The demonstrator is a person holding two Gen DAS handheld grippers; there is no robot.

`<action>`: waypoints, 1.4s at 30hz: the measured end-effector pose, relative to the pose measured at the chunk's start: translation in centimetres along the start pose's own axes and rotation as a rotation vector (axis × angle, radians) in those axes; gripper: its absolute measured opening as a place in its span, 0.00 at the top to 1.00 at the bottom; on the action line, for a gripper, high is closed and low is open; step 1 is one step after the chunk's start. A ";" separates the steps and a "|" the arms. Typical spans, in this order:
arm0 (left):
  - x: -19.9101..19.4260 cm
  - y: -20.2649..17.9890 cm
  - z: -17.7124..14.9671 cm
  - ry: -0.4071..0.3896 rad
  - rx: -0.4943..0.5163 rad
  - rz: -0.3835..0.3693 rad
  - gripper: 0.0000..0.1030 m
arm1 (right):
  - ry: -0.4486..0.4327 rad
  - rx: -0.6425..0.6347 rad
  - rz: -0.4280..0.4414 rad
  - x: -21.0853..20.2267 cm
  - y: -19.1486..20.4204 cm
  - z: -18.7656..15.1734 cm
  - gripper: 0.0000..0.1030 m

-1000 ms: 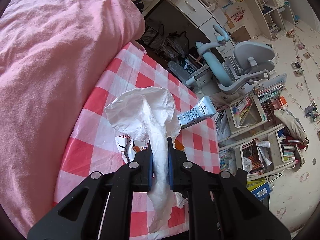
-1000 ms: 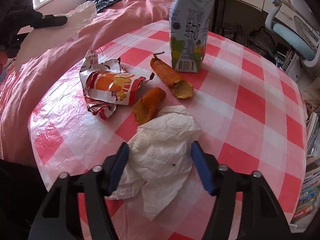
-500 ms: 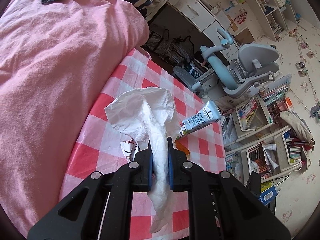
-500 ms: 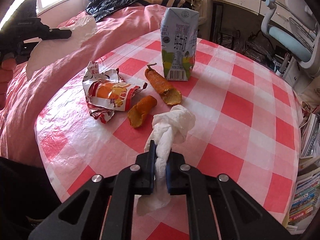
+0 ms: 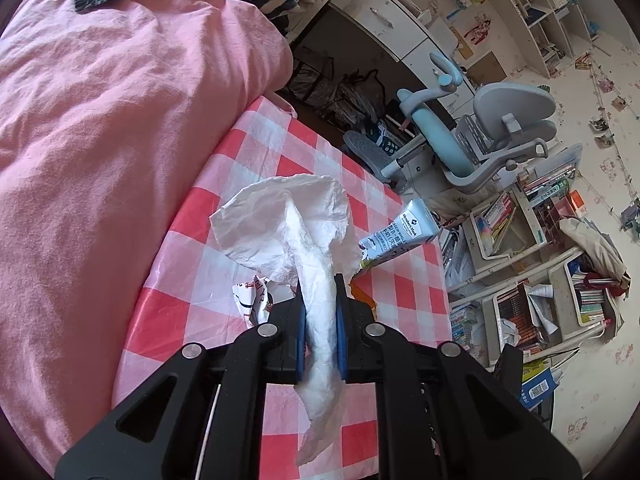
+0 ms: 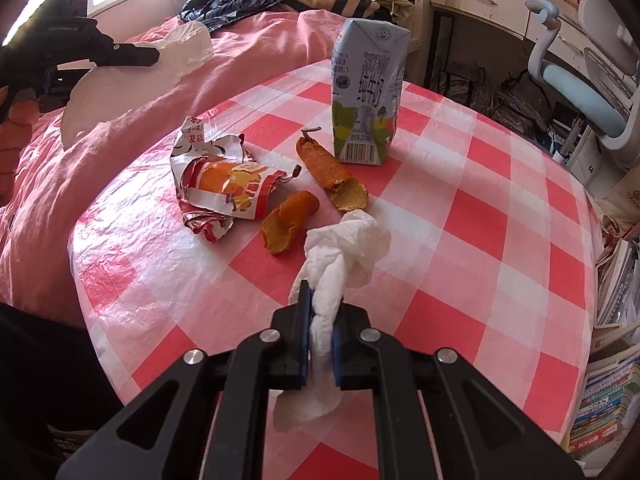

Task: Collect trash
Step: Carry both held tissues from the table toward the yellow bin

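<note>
My left gripper is shut on a white tissue and holds it high above the red-checked table; it also shows in the right wrist view at upper left. My right gripper is shut on a second white tissue, lifted just off the table. On the table lie a crumpled snack wrapper, two orange peel pieces and an upright milk carton, which the left wrist view also shows.
A pink bed cover borders the table's left side. A blue-grey desk chair, desk and cluttered bookshelves stand beyond the table's far and right edges.
My right gripper closed on the tissue that lay flat on the table and lifted it. My left gripper rose higher and back with its tissue.
</note>
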State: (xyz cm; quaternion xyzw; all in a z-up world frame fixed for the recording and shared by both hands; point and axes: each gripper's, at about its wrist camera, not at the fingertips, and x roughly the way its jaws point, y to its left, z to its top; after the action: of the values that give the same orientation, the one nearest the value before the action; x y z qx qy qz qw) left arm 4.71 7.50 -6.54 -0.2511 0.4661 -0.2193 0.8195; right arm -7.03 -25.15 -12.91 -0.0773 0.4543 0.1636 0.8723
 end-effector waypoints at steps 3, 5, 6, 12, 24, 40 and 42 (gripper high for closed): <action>0.3 -0.4 -0.1 0.010 0.019 -0.004 0.90 | -0.012 0.006 -0.007 -0.3 -0.3 0.0 0.91; 0.5 -0.9 -0.3 0.019 0.033 -0.011 0.90 | -0.026 0.011 -0.014 -0.7 -0.6 0.0 0.91; 0.6 -1.2 -0.4 0.023 0.043 -0.018 0.90 | -0.035 0.014 -0.017 -1.0 -0.7 0.0 0.91; 1.4 -3.0 -0.9 0.051 0.104 -0.037 0.90 | -0.103 0.023 -0.027 -2.8 -1.5 0.0 0.91; 6.6 -9.0 -4.6 0.199 0.265 -0.043 0.90 | -0.097 0.037 -0.011 -3.6 -2.7 -0.8 0.90; 12.2 -18.8 -10.5 0.281 0.429 -0.047 0.90 | -0.063 0.131 -0.158 -6.1 -9.2 -4.5 0.90; 12.5 -19.5 -10.7 0.282 0.433 -0.055 0.90 | -0.061 0.167 -0.187 -6.9 -10.8 -5.4 0.90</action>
State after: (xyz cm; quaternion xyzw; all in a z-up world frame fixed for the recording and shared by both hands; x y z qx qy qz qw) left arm -1.20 -17.26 -7.40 -0.0493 0.5109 -0.3688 0.7749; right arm -10.99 -38.24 -10.54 -0.0414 0.4304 0.0453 0.9005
